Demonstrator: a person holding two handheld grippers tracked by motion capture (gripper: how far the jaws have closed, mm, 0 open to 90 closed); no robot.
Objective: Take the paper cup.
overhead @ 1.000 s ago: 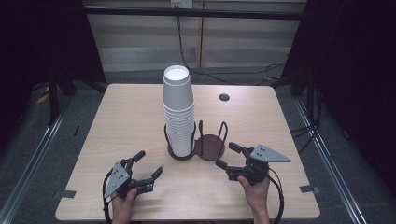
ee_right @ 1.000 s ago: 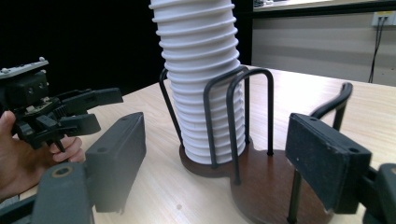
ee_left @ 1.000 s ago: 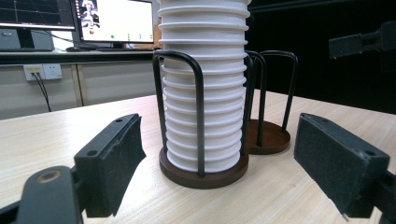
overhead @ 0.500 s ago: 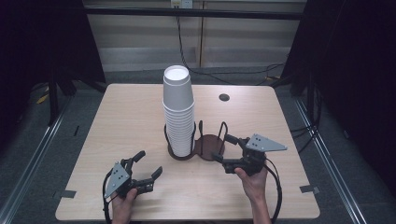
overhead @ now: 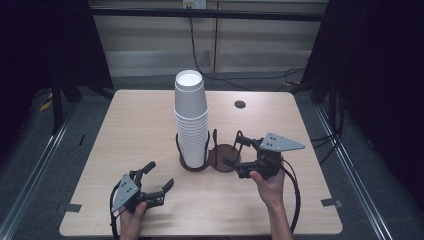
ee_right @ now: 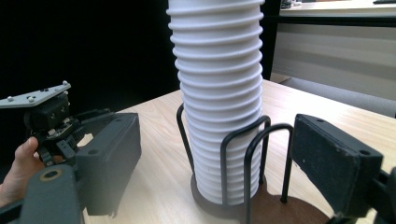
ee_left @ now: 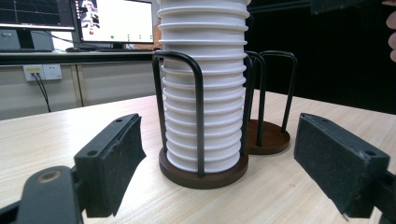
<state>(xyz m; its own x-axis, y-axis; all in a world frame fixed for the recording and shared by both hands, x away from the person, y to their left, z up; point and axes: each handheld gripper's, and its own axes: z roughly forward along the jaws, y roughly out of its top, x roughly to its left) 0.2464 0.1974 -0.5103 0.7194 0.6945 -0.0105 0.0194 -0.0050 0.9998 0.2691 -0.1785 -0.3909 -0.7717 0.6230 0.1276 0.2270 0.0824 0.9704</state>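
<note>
Light wood tabletop [overhead: 130, 130] carries everything. White cup stack [overhead: 191, 117] stands upright in the left ring of a dark double holder [overhead: 222, 157], black wire loops around its lower part; the holder's second ring is empty, brown base disc showing.

Right tool [overhead: 239, 153] sits just right of the holder, jaws released and spread wide, nothing between the pads. In the right gripper view the stack [ee_right: 219, 93] is dead ahead between the jaws, wire loops [ee_right: 254, 154] of the empty ring nearest the tool, tips close to them; touching or not, cannot tell.

Left tool [overhead: 159, 180] is below-left of the holder, near the tabletop's front edge, apart from the stack. Jaws also released and wide, gripping nothing. In the left gripper view the stack [ee_left: 205, 93] stands straight ahead, centred between the pads, empty ring behind it to the right.

Small dark round spot [overhead: 240, 104] on the tabletop beyond the right tool, well apart from the holder.
</note>
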